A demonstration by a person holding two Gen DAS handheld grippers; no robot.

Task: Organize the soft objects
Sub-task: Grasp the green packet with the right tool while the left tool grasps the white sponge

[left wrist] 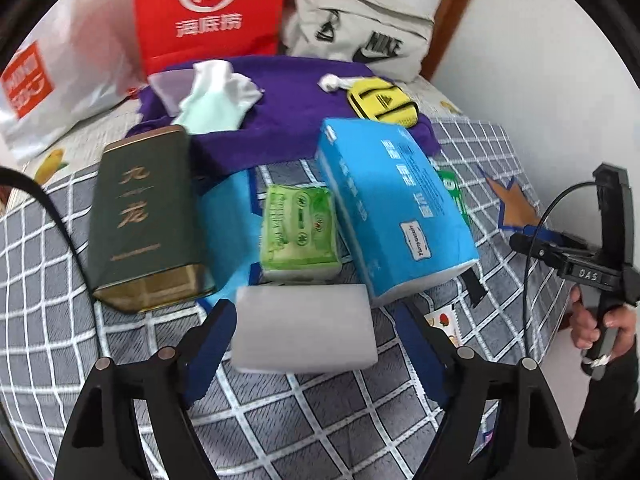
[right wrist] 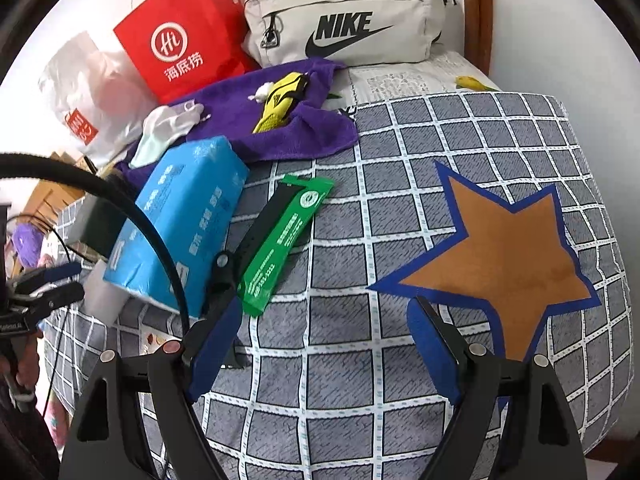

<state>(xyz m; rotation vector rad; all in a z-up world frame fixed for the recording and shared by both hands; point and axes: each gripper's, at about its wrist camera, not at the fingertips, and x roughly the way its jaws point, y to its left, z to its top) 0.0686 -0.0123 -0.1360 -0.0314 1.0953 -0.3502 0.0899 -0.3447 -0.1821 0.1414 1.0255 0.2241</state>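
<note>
In the left wrist view my left gripper is open, and a white foam block lies between its blue fingers on the checked bedspread. Beyond it lie a green tissue pack, a big blue tissue pack and a dark green tin. A purple towel behind carries a white cloth and a yellow pouch. My right gripper is open and empty over the bedspread, beside an orange star patch.
A red paper bag, a grey Nike bag and a white plastic bag stand at the back by the wall. A green packet with a black strip lies next to the blue tissue pack.
</note>
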